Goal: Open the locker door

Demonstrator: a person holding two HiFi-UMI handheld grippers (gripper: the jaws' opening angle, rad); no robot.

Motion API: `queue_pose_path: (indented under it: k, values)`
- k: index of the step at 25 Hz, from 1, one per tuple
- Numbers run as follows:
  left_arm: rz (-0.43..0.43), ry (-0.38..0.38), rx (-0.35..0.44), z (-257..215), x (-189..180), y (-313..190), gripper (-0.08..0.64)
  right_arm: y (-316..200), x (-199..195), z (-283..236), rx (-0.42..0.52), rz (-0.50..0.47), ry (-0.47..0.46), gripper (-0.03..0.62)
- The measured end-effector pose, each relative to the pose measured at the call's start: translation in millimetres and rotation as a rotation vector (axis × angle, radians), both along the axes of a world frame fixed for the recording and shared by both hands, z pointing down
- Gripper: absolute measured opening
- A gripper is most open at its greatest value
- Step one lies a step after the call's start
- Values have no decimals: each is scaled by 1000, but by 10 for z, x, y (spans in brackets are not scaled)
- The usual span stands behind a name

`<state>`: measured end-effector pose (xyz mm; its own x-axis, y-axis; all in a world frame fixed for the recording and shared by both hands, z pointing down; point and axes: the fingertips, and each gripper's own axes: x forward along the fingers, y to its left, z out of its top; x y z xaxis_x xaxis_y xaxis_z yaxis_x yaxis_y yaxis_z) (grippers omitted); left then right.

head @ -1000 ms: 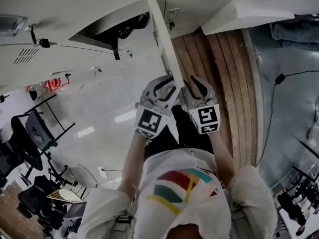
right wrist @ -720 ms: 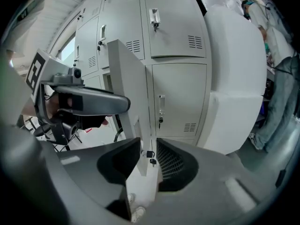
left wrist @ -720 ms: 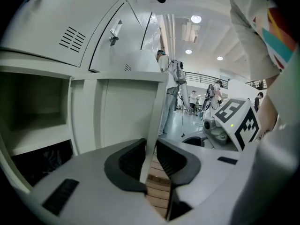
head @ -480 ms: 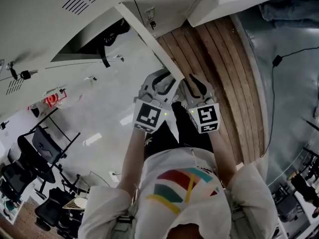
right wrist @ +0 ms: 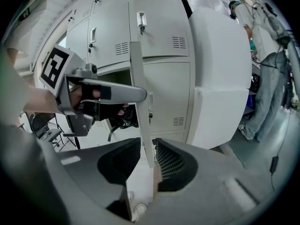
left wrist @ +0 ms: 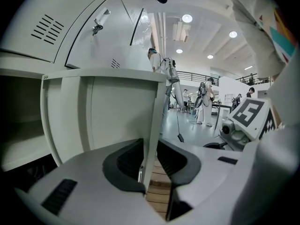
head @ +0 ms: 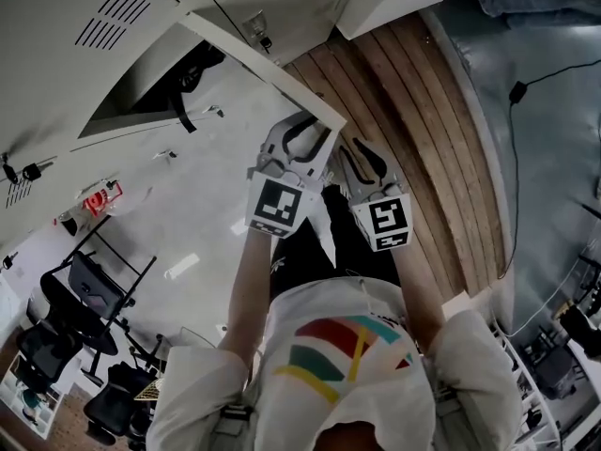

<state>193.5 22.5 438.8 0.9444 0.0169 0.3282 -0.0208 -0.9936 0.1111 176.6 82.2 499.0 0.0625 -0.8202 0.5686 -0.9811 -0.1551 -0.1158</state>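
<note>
Head view, left gripper: you are clamping its partly closed jaws on the free edge of the pale grey metal locker door.
Head view, right gripper: you are gripping the same edge just beside the left gripper.
Head view, door: it is standing swung out from the dark open compartment, near the brown wooden plank floor.
Left gripper view, jaws: you are pinching the door's thin edge between both dark pads.
Right gripper view, jaws: you are pressing the pads on the door edge, lower down than the left gripper.

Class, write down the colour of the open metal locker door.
Off-white, plain: the open metal locker door shows best in the right gripper view.
</note>
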Motion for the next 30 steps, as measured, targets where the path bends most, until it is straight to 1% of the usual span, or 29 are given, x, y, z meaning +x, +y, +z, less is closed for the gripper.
queue_pose_path:
  k: [7,16,30]
  values:
    - [26,2,21,13,147,1,86,67,58,35,-5,23,-3,99]
    - [39,26,30,2,289,-36,89,204,30,92,-17,67,-32,97]
    - [34,43,28,-5,312,-39,92,250,15,94,-16,83,-35,96]
